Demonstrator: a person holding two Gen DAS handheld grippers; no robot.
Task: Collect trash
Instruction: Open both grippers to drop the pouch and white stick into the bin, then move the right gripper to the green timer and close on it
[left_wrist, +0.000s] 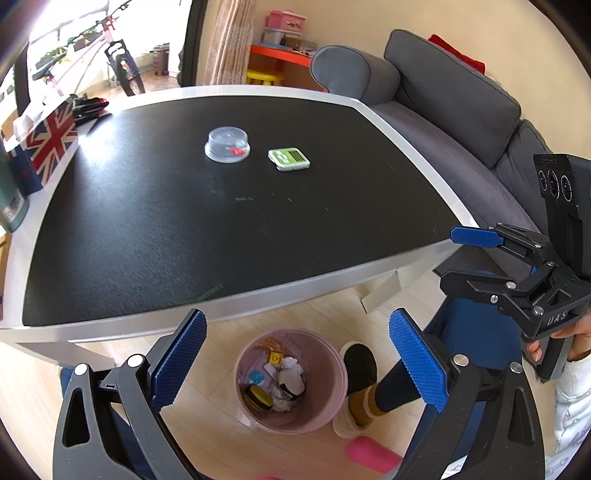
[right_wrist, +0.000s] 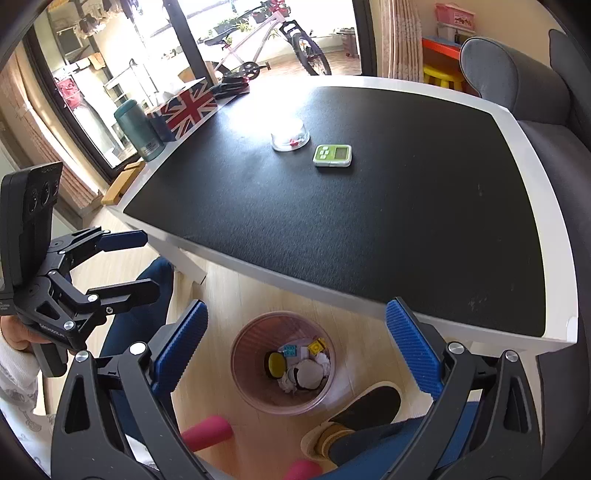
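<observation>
Fingers of both grippers, left (left_wrist: 297, 360) and right (right_wrist: 297, 352), gape wide, empty. Bin (left_wrist: 332, 354) at 6 o'clock holds light, crumpled scraps; pinch any remaining trash gently at its edge.

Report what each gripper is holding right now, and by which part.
Nothing is held. The left gripper and the right gripper are both open and empty above the trash bin.
</observation>
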